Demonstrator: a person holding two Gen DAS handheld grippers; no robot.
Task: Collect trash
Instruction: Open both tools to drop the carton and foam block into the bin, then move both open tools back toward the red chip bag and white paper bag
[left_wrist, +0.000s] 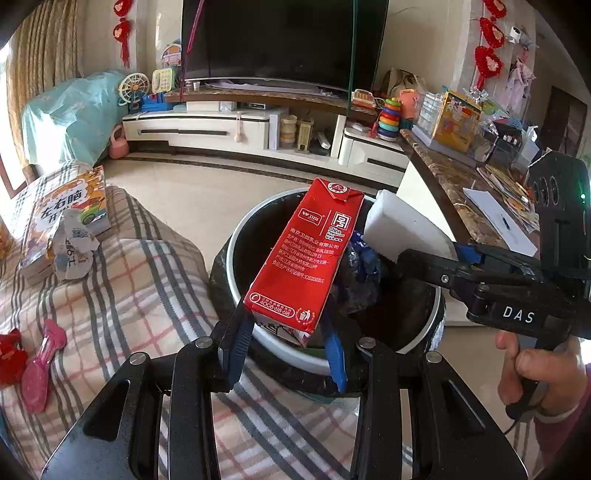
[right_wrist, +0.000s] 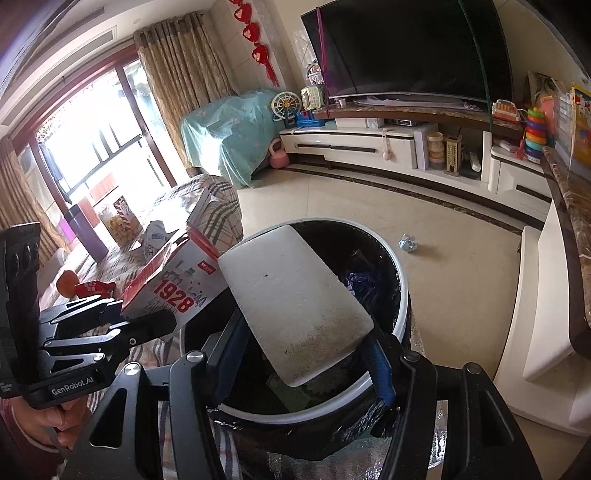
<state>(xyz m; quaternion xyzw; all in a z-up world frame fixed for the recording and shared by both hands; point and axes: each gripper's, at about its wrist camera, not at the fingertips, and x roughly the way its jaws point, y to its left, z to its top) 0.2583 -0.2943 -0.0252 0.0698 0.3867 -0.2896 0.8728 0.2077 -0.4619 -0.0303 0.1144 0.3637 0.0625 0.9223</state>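
Note:
My left gripper (left_wrist: 288, 328) is shut on a red milk carton (left_wrist: 304, 251) and holds it tilted over the round trash bin (left_wrist: 236, 240), which has a white rim and a black liner. My right gripper (right_wrist: 310, 350) is shut on a white foam block (right_wrist: 291, 302) and holds it over the same bin (right_wrist: 400, 295). The block also shows in the left wrist view (left_wrist: 402, 225) with the right gripper (left_wrist: 424, 258) behind it. The carton shows in the right wrist view (right_wrist: 177, 280) held by the left gripper (right_wrist: 118, 314). Dark blue wrappers (left_wrist: 364, 258) lie inside the bin.
A plaid-covered sofa (left_wrist: 147, 295) stands left of the bin with a torn paper scrap (left_wrist: 74, 247), a book (left_wrist: 74, 206) and a pink toy (left_wrist: 40, 365). A crumpled wrapper (right_wrist: 408, 243) lies on the floor. A marble counter (left_wrist: 461, 192) is at right, a TV stand (left_wrist: 221, 129) behind.

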